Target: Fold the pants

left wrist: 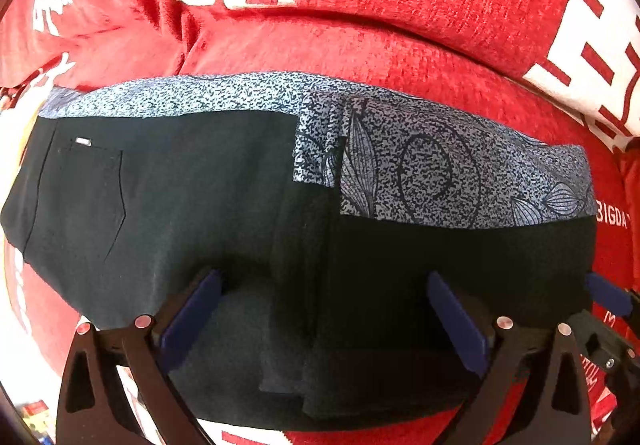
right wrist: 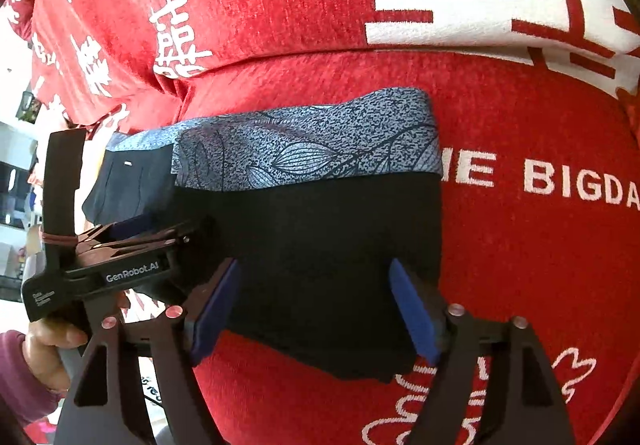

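Looking down, we see the red cover (left wrist: pixel 400 5) with white lettering spread widest, and the pants (left wrist: pixel 200 205) lie folded on it, a dark bundle with a speckled blue printed band (left wrist: pixel 440 165) along their far edge. Beside the pants' near edge, our left gripper (left wrist: pixel 324 313) hangs with its blue pads spread wide, nothing pinched between them; our right gripper (right wrist: pixel 320 305) stands over the right end of the pants, likewise parted and empty. We judge the cloth light, limp and apt to slide, so we would pinch through all layers at a folded edge. A small pocket tag (left wrist: pixel 82 141) shows at the pants' left.
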